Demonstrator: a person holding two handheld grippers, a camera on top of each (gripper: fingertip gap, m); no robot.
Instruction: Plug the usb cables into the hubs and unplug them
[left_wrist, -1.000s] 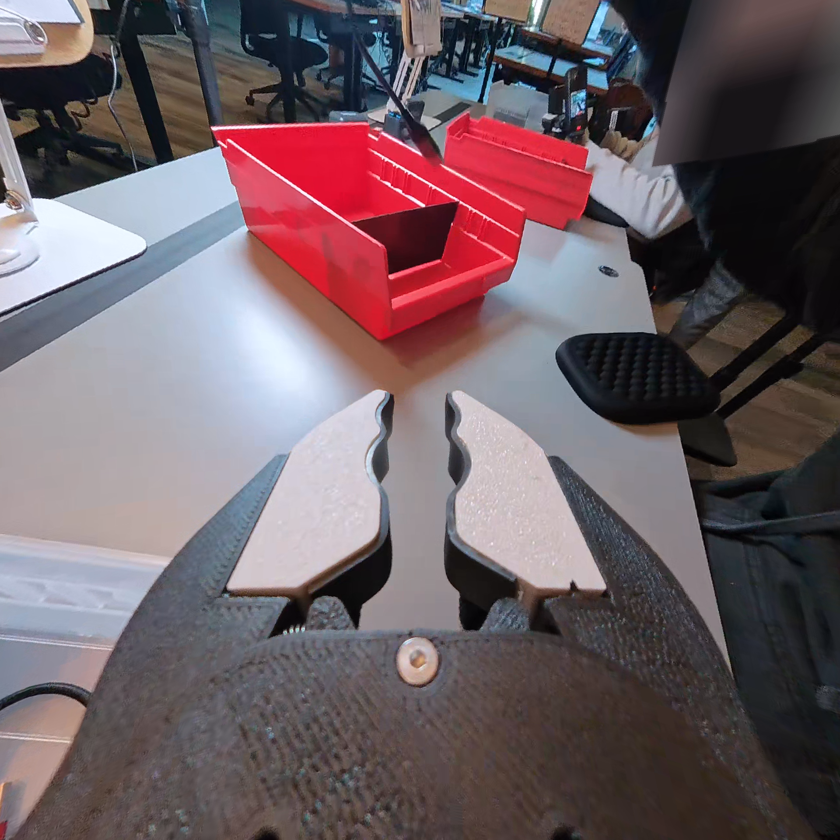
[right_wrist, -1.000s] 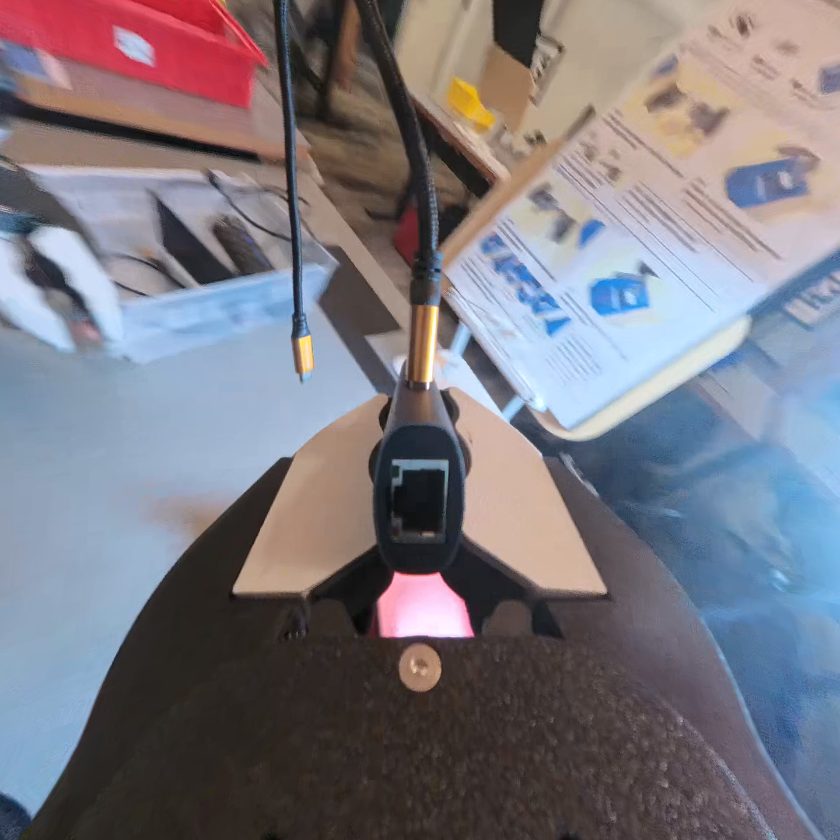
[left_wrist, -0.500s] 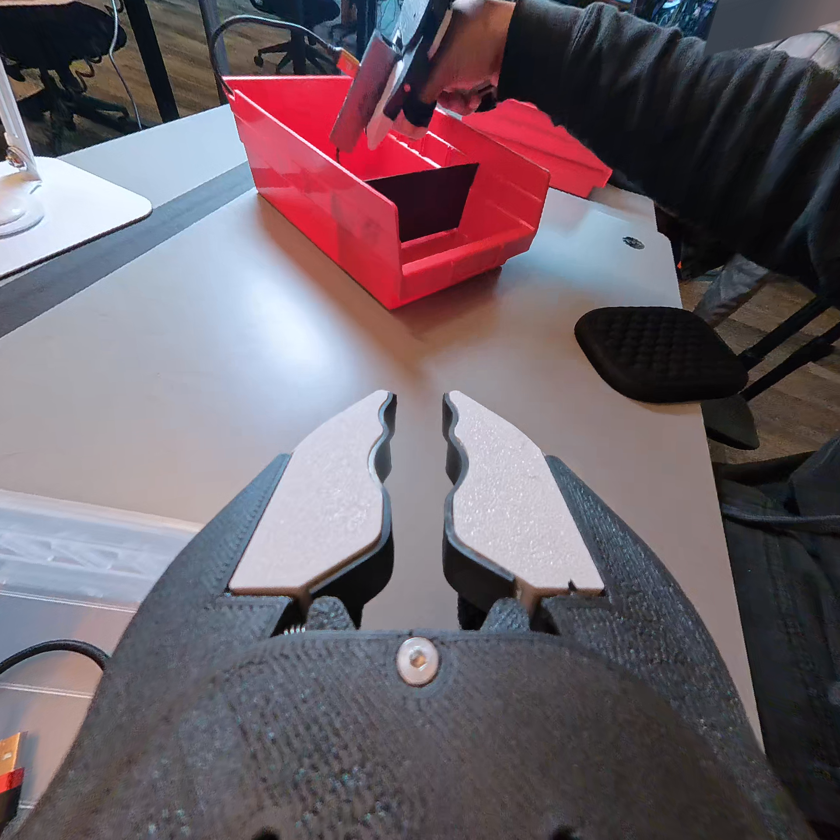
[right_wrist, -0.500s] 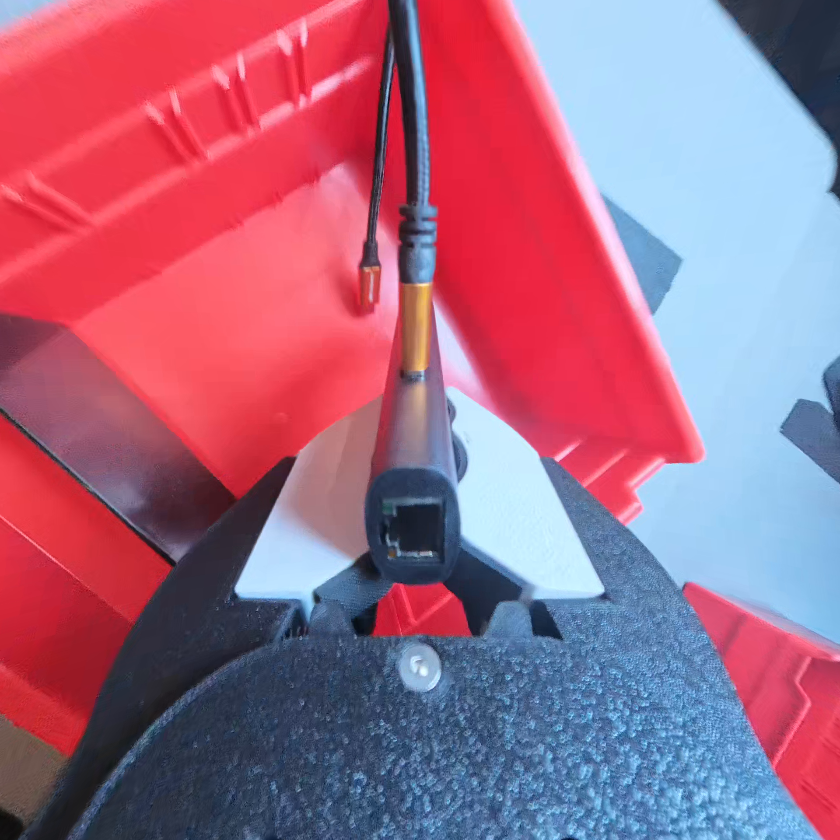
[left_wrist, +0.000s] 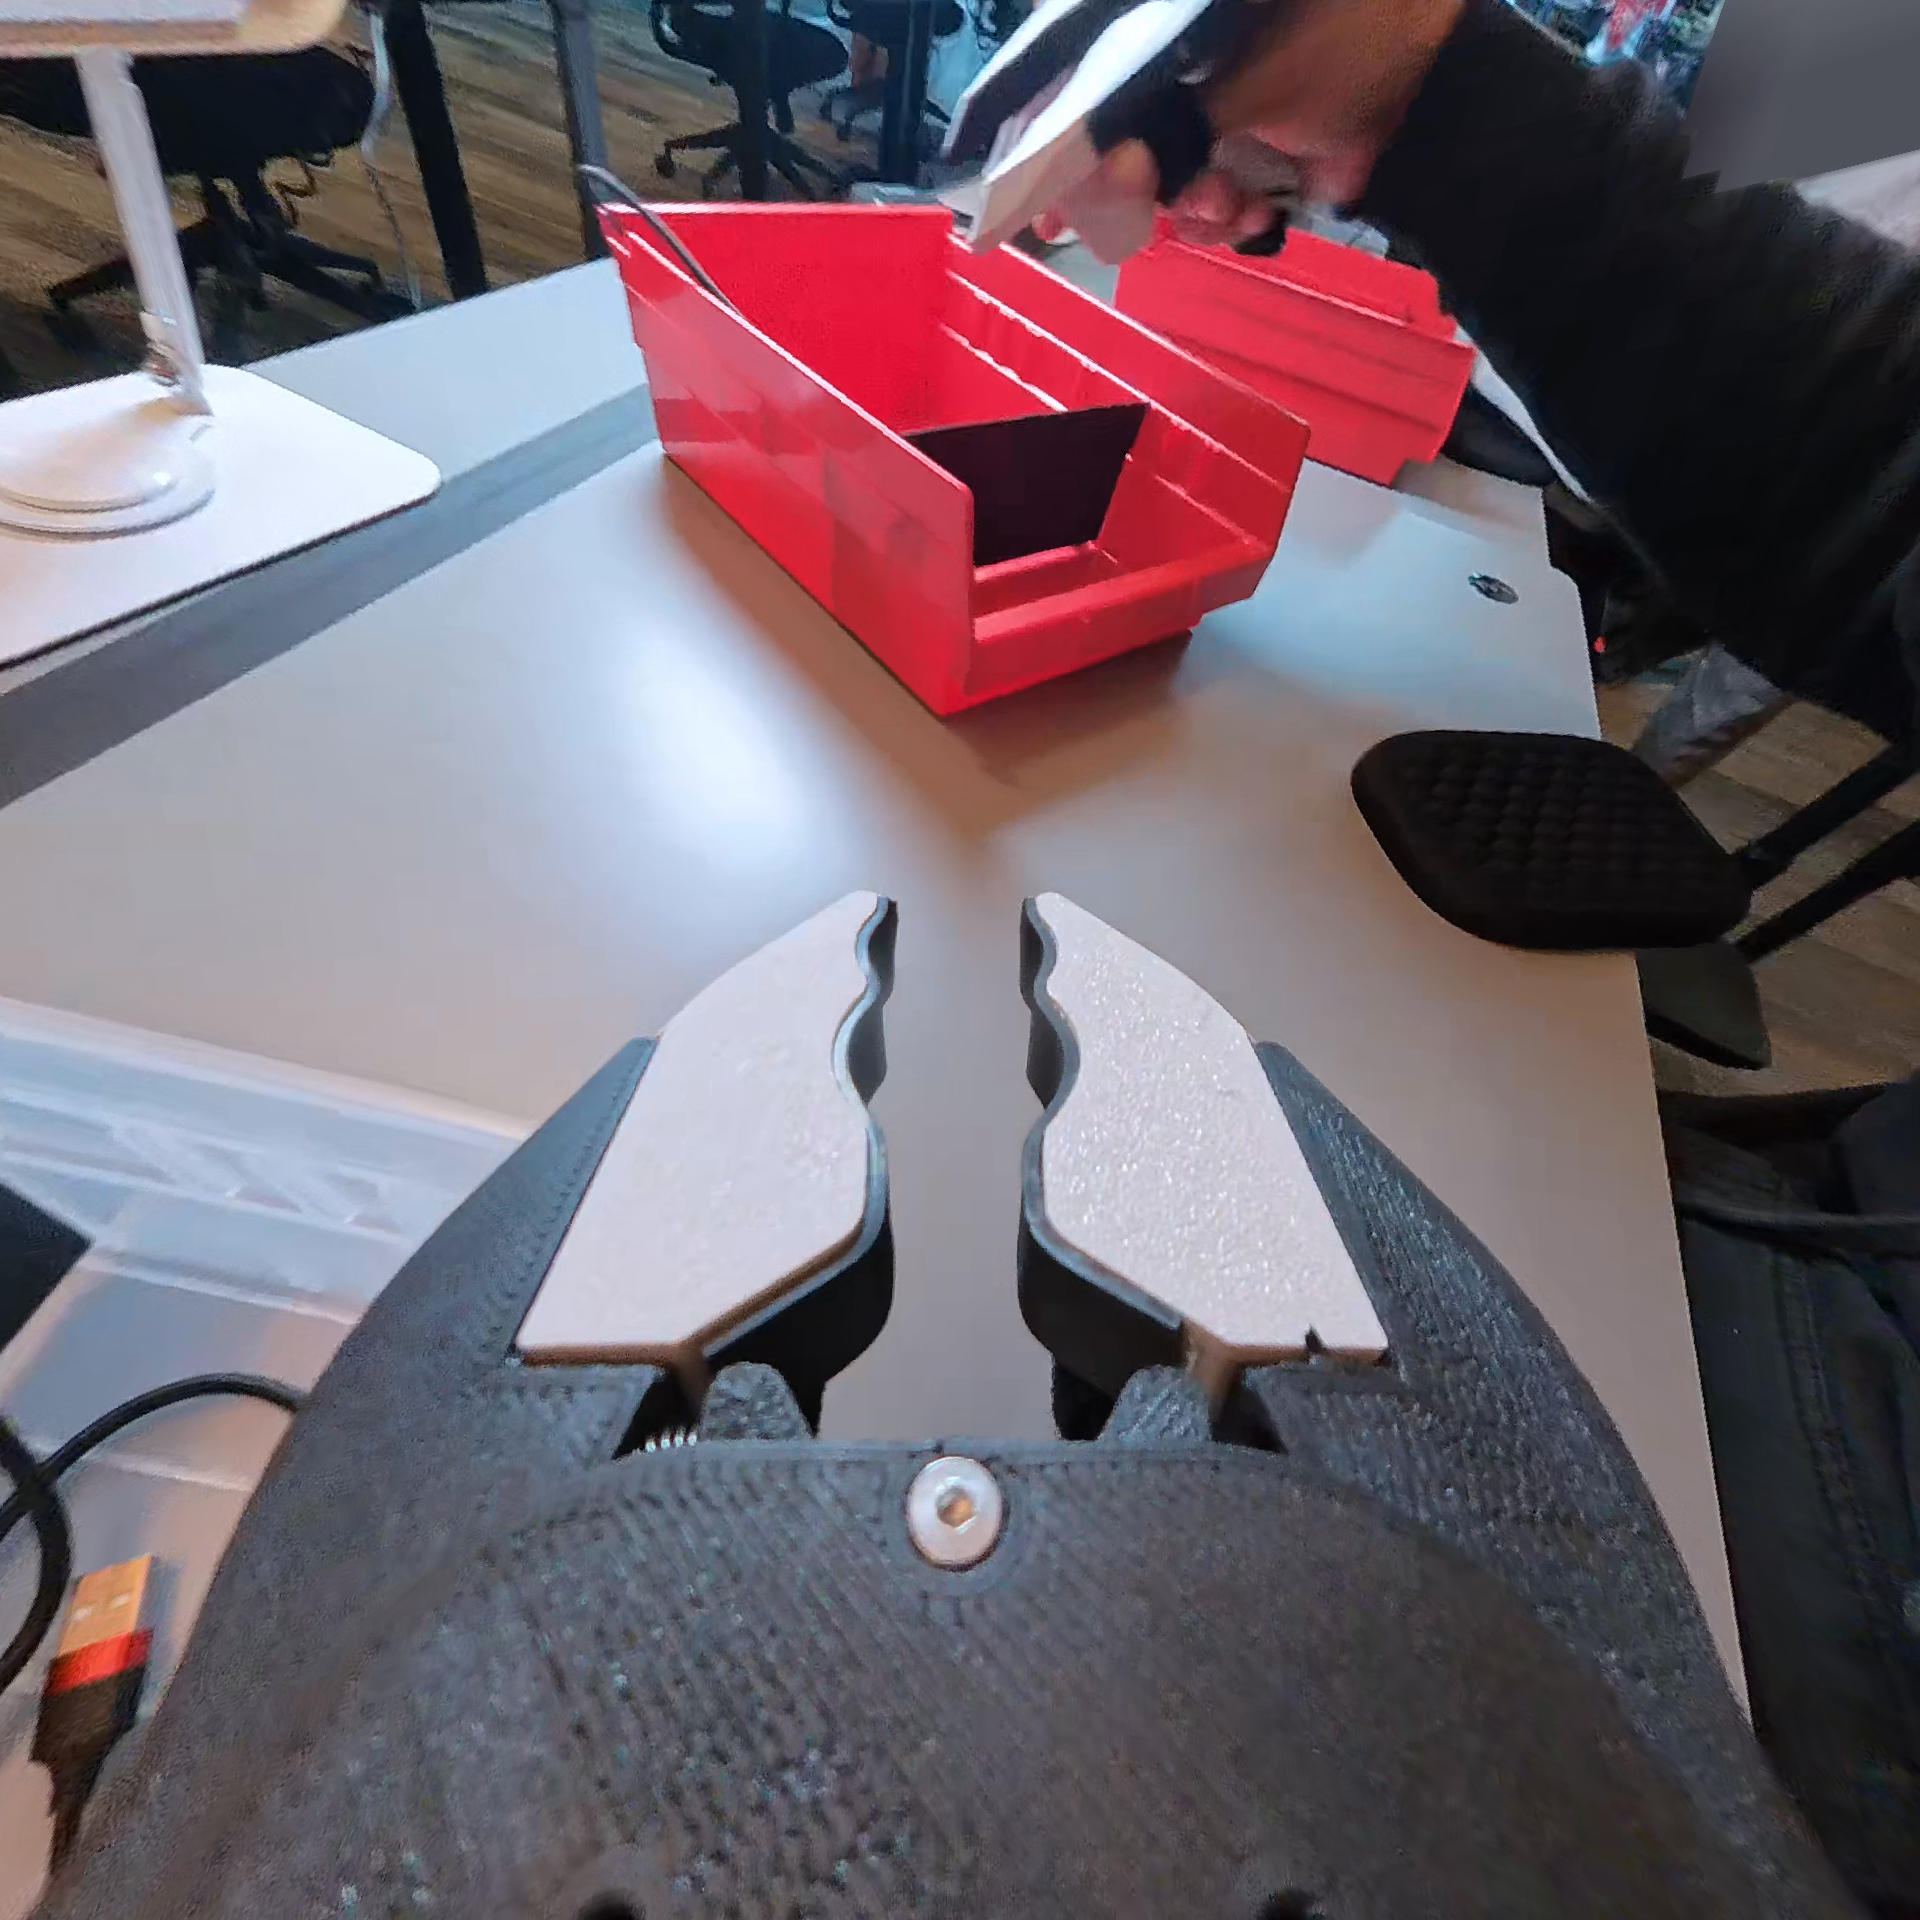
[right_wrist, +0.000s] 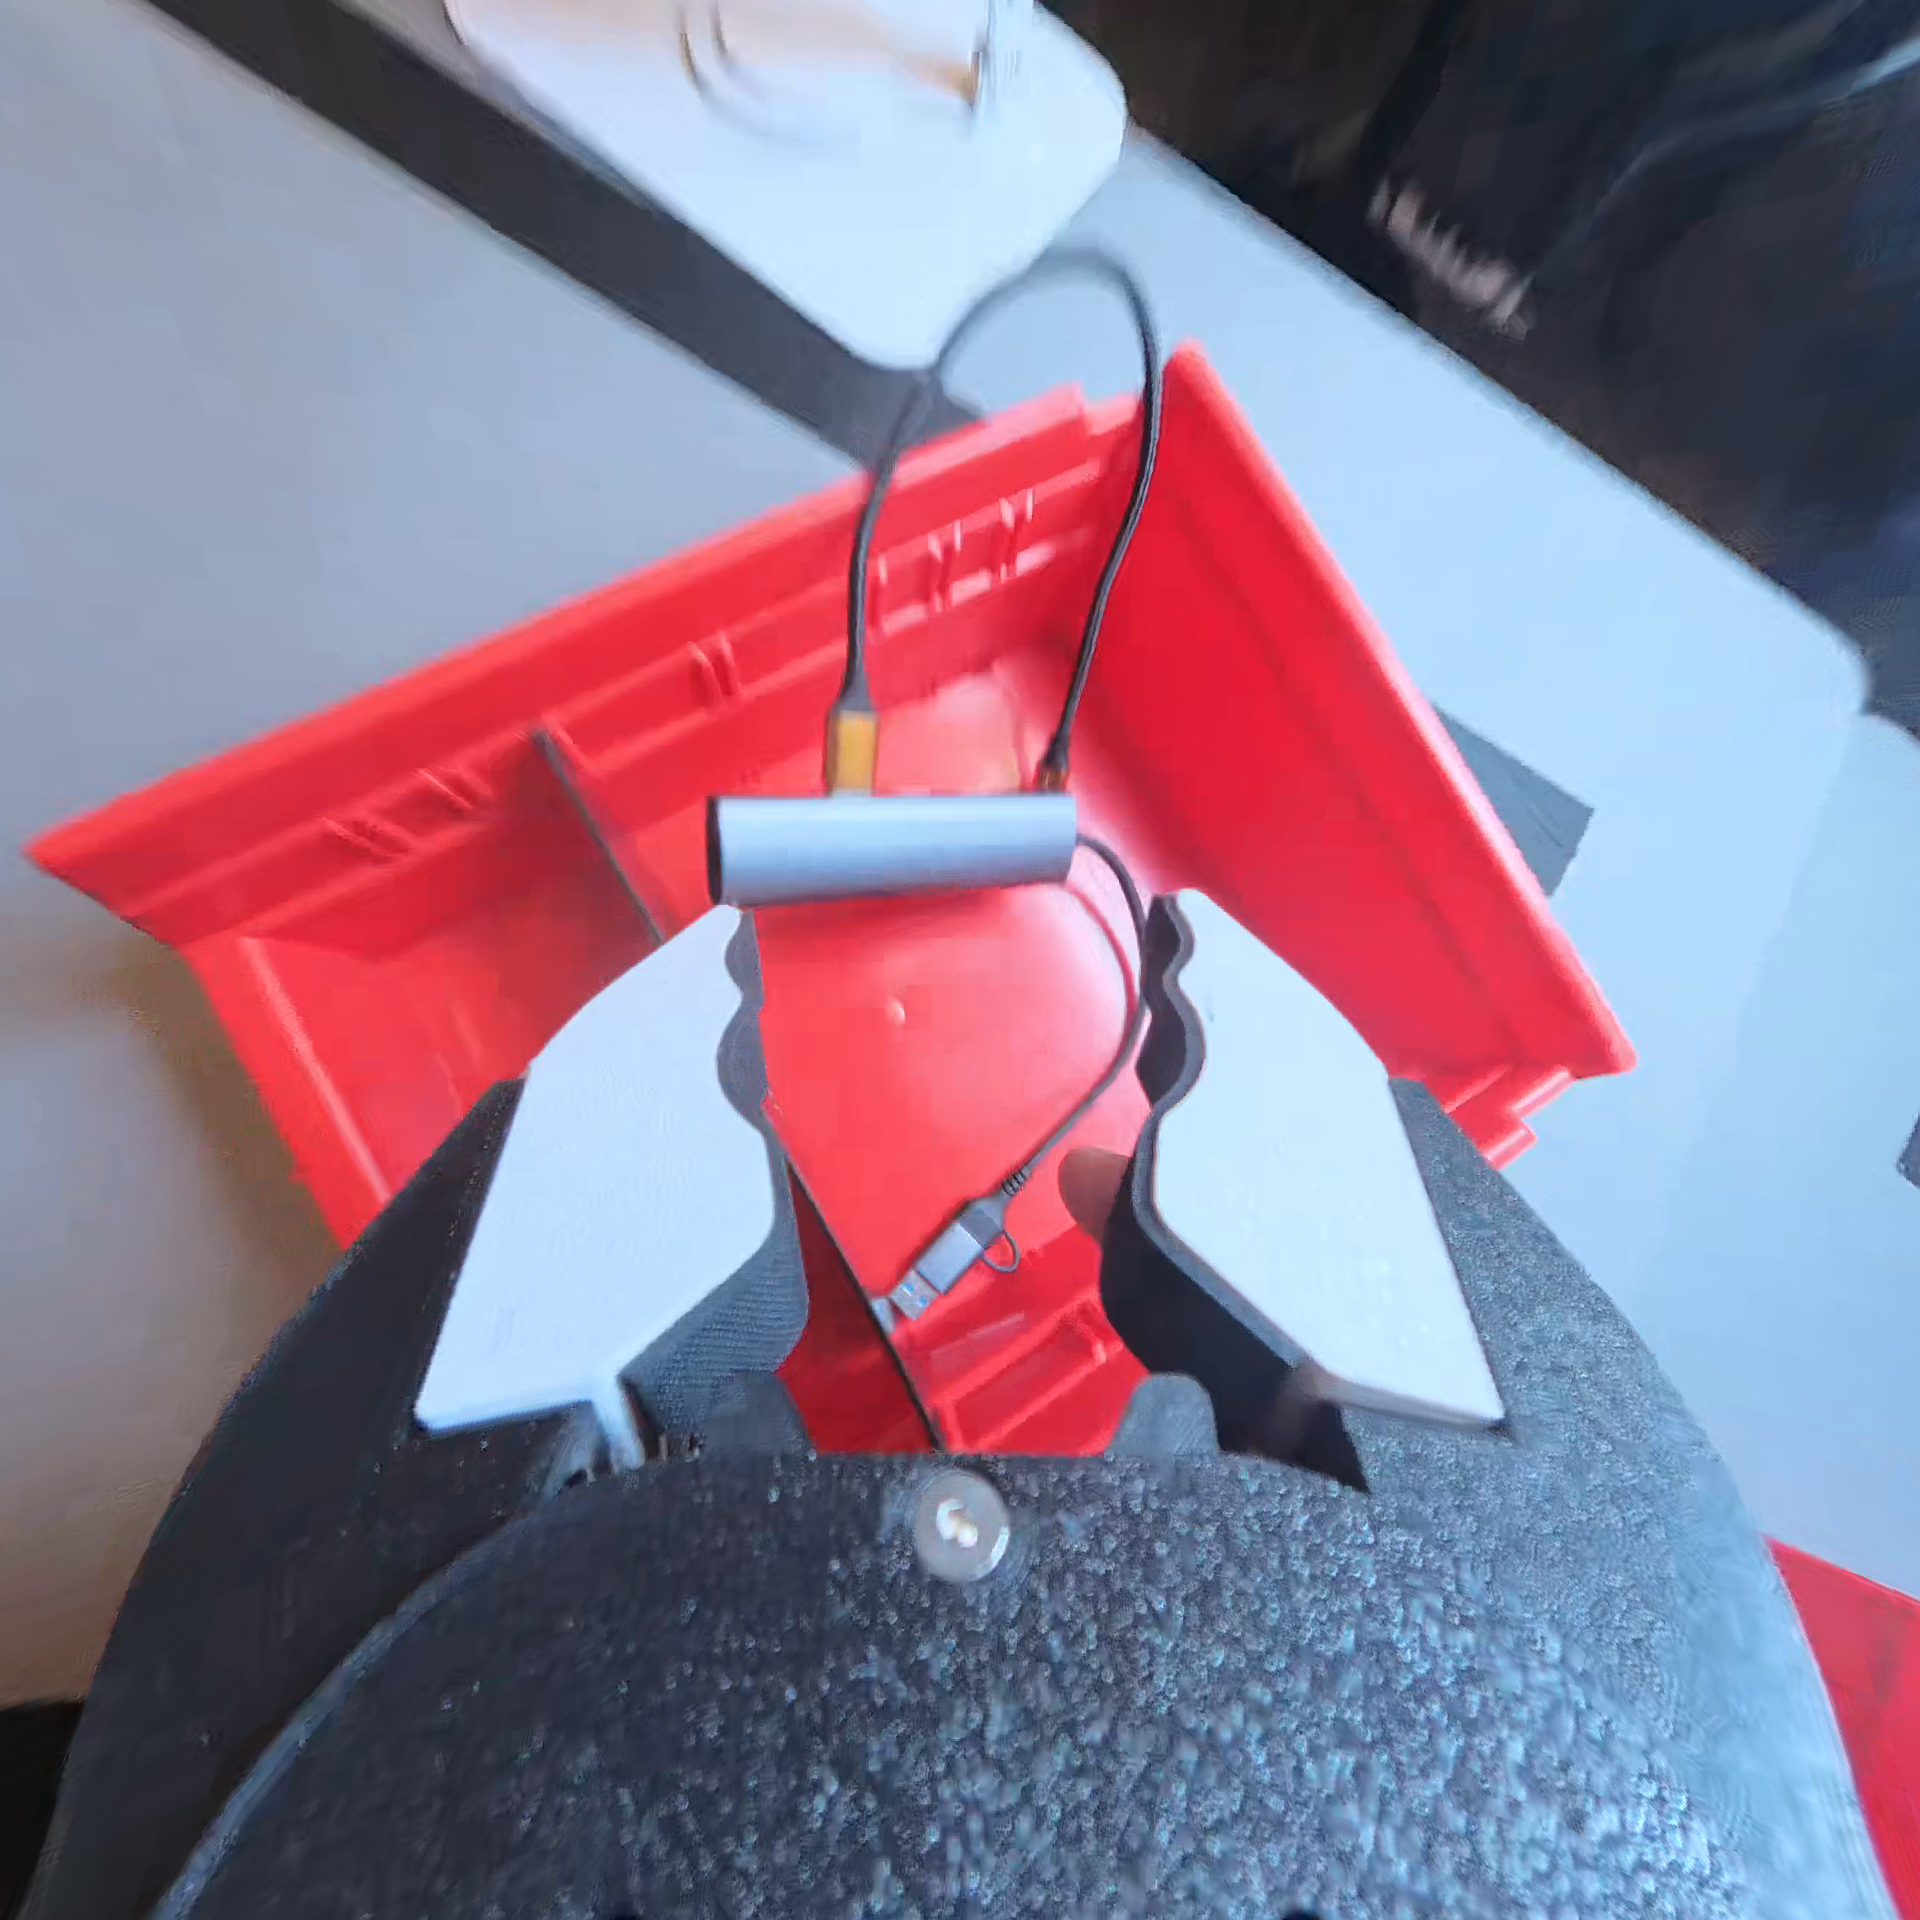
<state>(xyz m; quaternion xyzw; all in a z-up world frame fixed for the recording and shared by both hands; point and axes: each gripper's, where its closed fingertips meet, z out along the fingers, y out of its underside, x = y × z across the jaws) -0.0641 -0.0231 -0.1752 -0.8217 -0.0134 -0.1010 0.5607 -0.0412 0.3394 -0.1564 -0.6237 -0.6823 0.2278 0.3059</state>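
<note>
A grey hub (right_wrist: 888, 852) lies inside the red bin (right_wrist: 1299, 727). A black cable (right_wrist: 1122, 468) loops over the bin's far wall; its gold plug (right_wrist: 852, 743) meets the hub's far side and its other gold plug (right_wrist: 1055, 774) lies by the hub's right end. The hub's own lead ends in a grey USB plug (right_wrist: 935, 1273) on the bin floor. My right gripper (right_wrist: 951, 925) is open and empty above the bin; it also shows in the left wrist view (left_wrist: 997, 187), held by a hand. My left gripper (left_wrist: 956, 914) is open and empty over the grey table (left_wrist: 520, 779).
A second red bin (left_wrist: 1299, 322) stands behind the first (left_wrist: 831, 447). A clear plastic box (left_wrist: 156, 1132) and a cable with an orange-red USB plug (left_wrist: 99, 1652) lie at the near left. A white lamp base (left_wrist: 260, 488) is far left, a black chair armrest (left_wrist: 1538, 831) at the table's right edge. The gap from one gripper's tips to the other's is roughly 35 cm. The white lamp base (left_wrist: 260, 488) sits 35 cm or so from the ends of my right fingers.
My right gripper has opened and let go of the hub, which now lies in the red bin, and has pulled back above it. My left gripper has stayed open in place.
</note>
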